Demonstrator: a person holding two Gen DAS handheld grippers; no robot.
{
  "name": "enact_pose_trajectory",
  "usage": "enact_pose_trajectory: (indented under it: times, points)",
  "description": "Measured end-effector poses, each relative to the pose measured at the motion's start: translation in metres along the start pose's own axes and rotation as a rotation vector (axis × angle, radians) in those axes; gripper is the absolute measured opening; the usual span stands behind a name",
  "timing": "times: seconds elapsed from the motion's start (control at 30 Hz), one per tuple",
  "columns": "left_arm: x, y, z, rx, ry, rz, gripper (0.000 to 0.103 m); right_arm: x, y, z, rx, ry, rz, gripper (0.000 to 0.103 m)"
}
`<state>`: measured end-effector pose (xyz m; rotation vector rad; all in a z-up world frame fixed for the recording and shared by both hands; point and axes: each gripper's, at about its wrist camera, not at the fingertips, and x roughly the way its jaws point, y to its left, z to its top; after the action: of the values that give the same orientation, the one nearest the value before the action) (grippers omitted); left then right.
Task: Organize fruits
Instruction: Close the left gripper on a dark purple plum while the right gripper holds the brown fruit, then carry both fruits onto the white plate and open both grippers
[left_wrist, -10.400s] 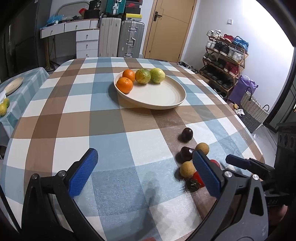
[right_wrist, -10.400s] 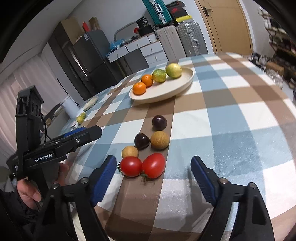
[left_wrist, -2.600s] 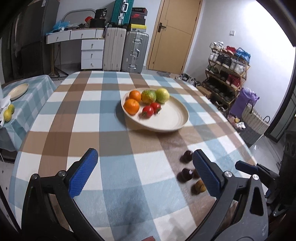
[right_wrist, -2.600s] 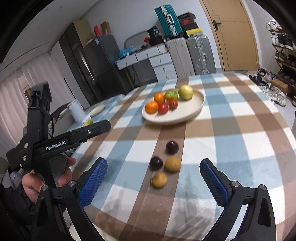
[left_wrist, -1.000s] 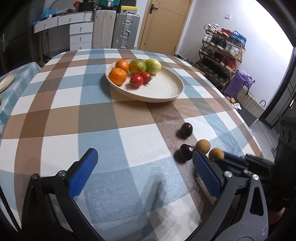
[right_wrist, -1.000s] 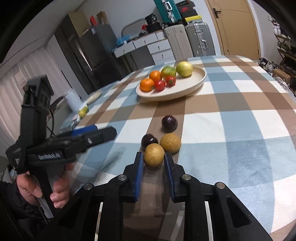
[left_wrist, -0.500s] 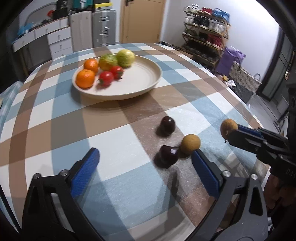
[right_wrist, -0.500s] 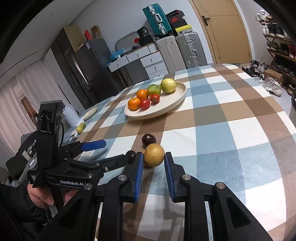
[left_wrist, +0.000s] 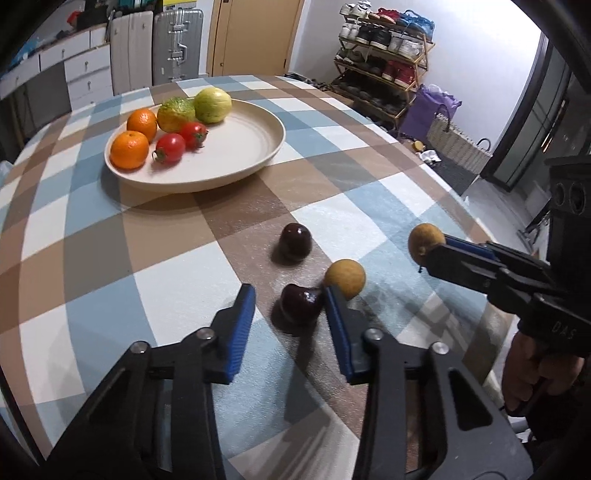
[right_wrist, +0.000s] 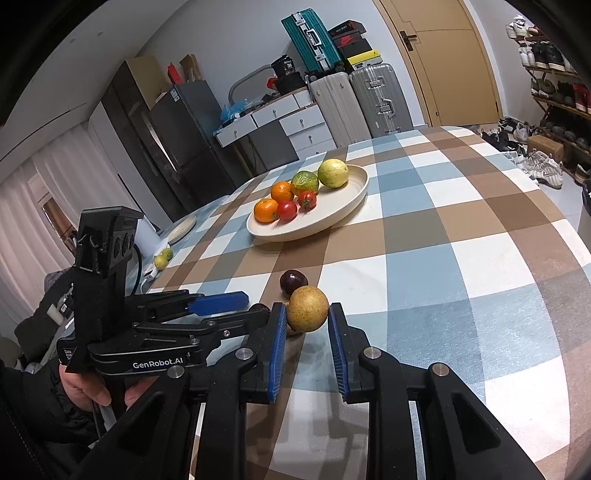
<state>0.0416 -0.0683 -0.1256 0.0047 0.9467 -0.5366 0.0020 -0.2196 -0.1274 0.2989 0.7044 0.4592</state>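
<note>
My right gripper (right_wrist: 306, 318) is shut on a round tan fruit (right_wrist: 307, 309) and holds it above the checked tablecloth; it also shows in the left wrist view (left_wrist: 424, 240). My left gripper (left_wrist: 290, 301) is low over the table, its jaws half closed around a dark purple fruit (left_wrist: 300, 304), with a gap on the left side. A second tan fruit (left_wrist: 345, 278) lies just past the right finger. Another dark purple fruit (left_wrist: 294, 242) lies further out. The cream plate (left_wrist: 236, 168) holds two oranges, two tomatoes and two green-yellow fruits.
The round table's edge (left_wrist: 476, 221) curves close on the right. Suitcases (right_wrist: 354, 99), drawers and a fridge stand behind the table; a shoe rack (left_wrist: 384, 74) is at the right. A side table at the left carries a small plate (right_wrist: 183, 225) and lemons.
My left gripper has moved forward and down and narrowed around the near dark purple fruit. My right gripper has lifted the tan fruit higher off the table.
</note>
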Motion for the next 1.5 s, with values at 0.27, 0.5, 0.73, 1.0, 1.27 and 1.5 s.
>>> enact_pose_trajectory:
  times: [0.27,0.5,0.73,1.0,1.27,1.5]
  points:
    - [-0.005,0.004,0.000,-0.020,-0.003,-0.040,0.022,0.001,0.002,0.002,0.004,-0.008,-0.001,0.024]
    - [-0.012,0.014,0.003,-0.058,-0.030,-0.065,0.022,0.008,0.000,0.005,0.008,0.001,0.014,0.024]
    - [-0.036,0.034,0.027,-0.093,-0.118,-0.026,0.022,0.018,-0.003,0.018,-0.001,0.005,0.024,0.024]
    - [-0.031,0.055,0.074,-0.103,-0.160,-0.011,0.022,0.036,-0.003,0.058,-0.042,0.002,0.045,0.023]
    - [0.003,0.071,0.132,-0.118,-0.164,0.019,0.022,0.070,-0.017,0.111,-0.071,0.016,0.050,0.023]
    - [0.044,0.082,0.168,-0.140,-0.131,0.002,0.022,0.115,-0.033,0.145,-0.114,0.077,0.032,0.023]
